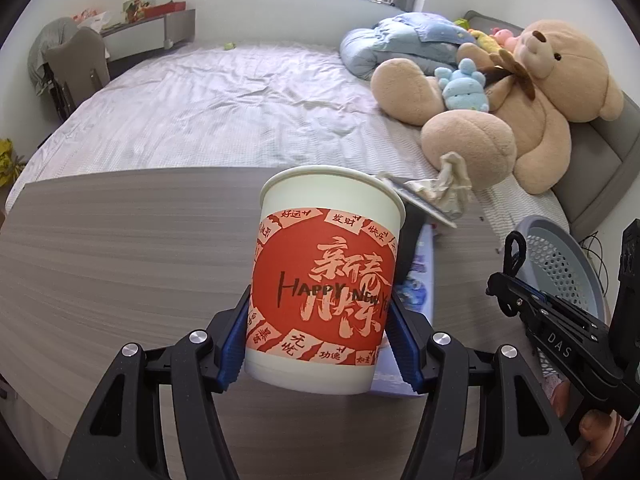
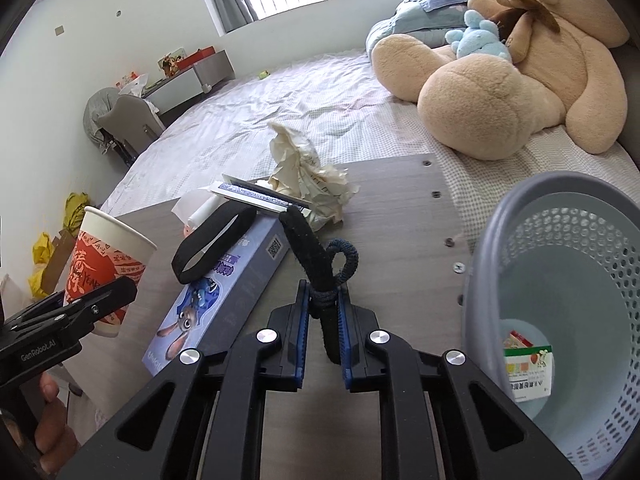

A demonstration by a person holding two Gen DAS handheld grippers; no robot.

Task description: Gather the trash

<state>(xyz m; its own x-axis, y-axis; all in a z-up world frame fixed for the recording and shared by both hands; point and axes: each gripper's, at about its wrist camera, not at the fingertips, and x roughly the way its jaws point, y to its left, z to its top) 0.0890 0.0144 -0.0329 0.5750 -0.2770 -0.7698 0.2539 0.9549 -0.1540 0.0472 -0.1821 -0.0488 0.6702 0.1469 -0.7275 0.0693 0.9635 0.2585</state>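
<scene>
Above the grey tabletop (image 2: 400, 216), the left tongs (image 1: 318, 344) stand half apart, clasping a red-and-white paper cup (image 1: 324, 280). The right tongs (image 2: 323, 320) are clenched on a black strap (image 2: 316, 256). Crumpled paper (image 2: 308, 168) lies beyond a blue box (image 2: 224, 280). Only the right view shows inside the grey basket (image 2: 560, 280), where a small carton (image 2: 528, 368) lies.

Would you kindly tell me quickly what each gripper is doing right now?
Left gripper: closed on the paper cup.
Right gripper: shut on the black strap.

Matt paper cup (image 1: 324, 280) – woodgrain tabletop (image 1: 120, 260).
</scene>
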